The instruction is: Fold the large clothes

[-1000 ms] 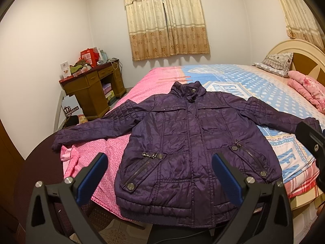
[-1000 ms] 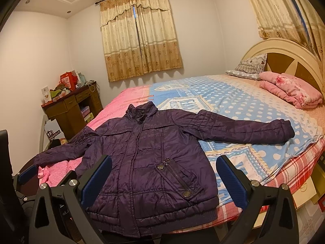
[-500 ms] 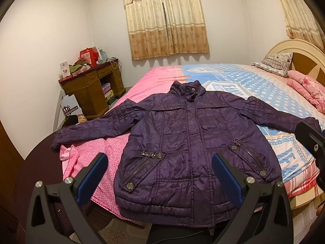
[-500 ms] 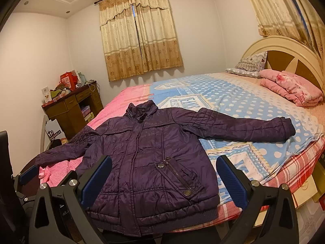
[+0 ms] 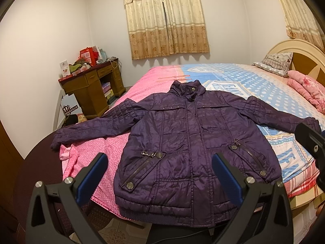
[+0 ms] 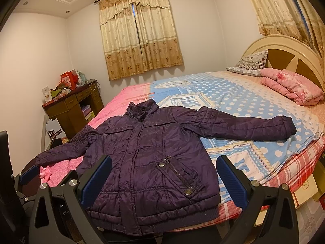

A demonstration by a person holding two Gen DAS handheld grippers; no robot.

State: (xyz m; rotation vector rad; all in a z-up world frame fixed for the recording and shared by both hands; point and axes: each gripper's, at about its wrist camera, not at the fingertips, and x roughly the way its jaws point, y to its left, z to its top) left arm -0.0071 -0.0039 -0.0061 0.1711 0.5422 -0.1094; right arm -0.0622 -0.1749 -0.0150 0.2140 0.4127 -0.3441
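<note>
A dark purple quilted jacket (image 5: 191, 142) lies face up on the bed, zipped, collar away from me, both sleeves spread out sideways. Its hem hangs at the bed's near edge. It also shows in the right wrist view (image 6: 146, 162). My left gripper (image 5: 158, 177) is open and empty, held in the air before the jacket's hem. My right gripper (image 6: 164, 181) is open and empty, also short of the hem, toward the jacket's right side. The right gripper's body shows at the right edge of the left wrist view (image 5: 310, 142).
The bed (image 6: 243, 101) has a pink and blue dotted cover. A folded pink blanket (image 6: 292, 89) and a pillow (image 6: 247, 65) lie by the headboard. A wooden desk (image 5: 91, 89) with clutter stands at the far left wall. Tiled floor lies below the bed edge.
Both views have shifted slightly; the jacket sits a little lower and nearer in frame. The jacket has not moved and both grippers stay open.
</note>
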